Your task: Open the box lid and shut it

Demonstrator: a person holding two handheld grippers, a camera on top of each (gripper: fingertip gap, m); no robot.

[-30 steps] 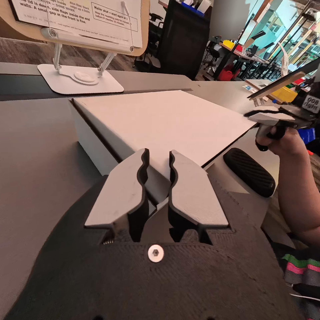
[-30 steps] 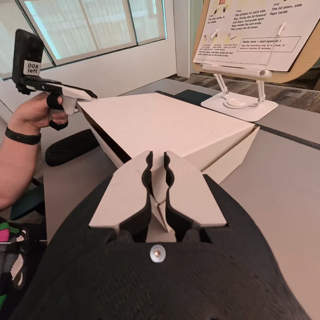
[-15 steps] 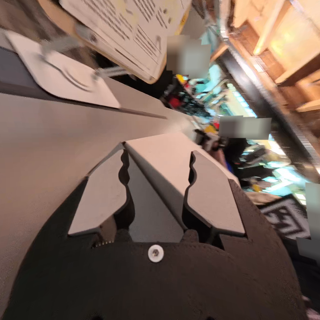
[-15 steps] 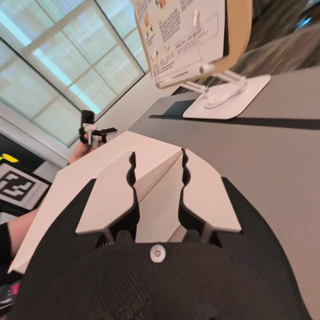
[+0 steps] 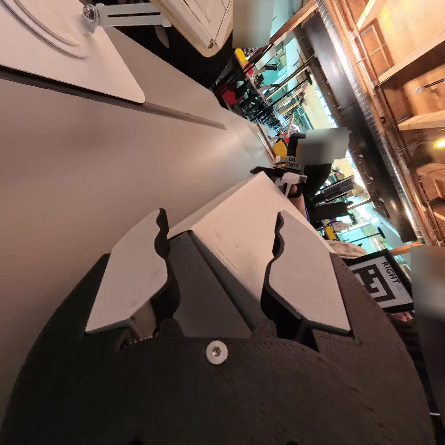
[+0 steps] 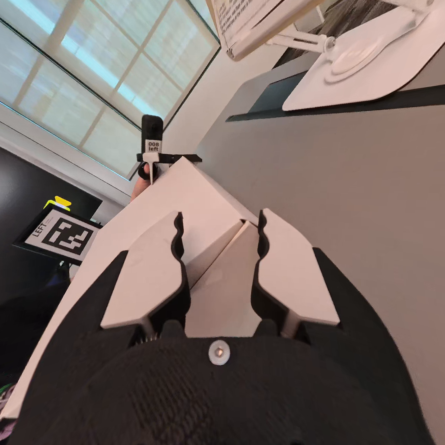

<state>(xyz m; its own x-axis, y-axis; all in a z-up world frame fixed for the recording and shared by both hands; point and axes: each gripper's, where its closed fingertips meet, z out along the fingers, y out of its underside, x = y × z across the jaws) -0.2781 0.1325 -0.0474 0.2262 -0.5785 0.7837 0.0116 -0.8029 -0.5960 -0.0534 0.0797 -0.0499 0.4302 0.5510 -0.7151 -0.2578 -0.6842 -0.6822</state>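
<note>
Both grippers are sitting wide open, gripping nothing. The left gripper (image 5: 220,225) is straddling one end of the raised lid (image 5: 243,212), the right gripper (image 6: 220,220) the other end, where a side flap (image 6: 231,262) is folding off it. The box is sitting on the grey table (image 6: 349,204), lid tilted steeply up. Judging by this, the lid is swinging open; doing it well is likely meaning moving both ends evenly, keeping the panel from twisting or flopping
</note>
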